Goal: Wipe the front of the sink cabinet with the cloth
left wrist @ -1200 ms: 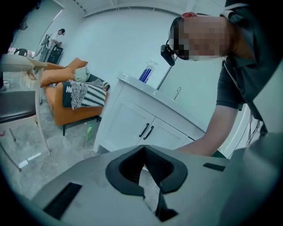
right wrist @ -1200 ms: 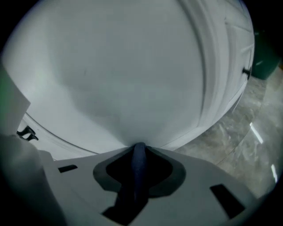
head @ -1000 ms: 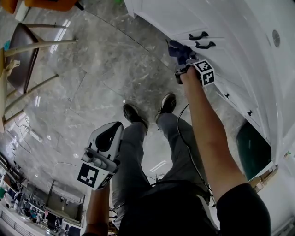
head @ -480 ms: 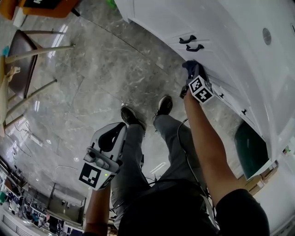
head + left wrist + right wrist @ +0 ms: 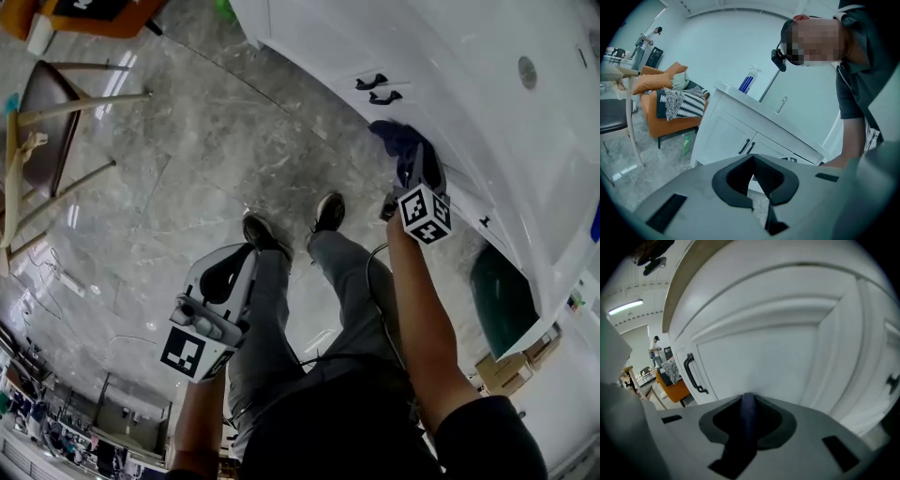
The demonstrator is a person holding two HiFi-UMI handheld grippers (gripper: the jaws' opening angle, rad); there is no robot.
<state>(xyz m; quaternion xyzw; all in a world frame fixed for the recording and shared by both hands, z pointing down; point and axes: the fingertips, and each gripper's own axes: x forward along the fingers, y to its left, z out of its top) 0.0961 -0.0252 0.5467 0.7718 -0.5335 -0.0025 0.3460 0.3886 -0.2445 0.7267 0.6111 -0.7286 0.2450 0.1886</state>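
The cloth, pinched tight in my right claw, presses the cabinet front straight ahead. It has slid clear of the door handles, now to the claw's left, so wiping is advancing. My left claw hangs closed, empty.

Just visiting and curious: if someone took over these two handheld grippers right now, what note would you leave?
Right gripper: shut on the dark blue cloth, held against the white cabinet front near the black door handles.
Left gripper: shut, empty, low beside the person's leg, away from the cabinet.
Done: wiped area can't be told.
Left: wipe on across the front.
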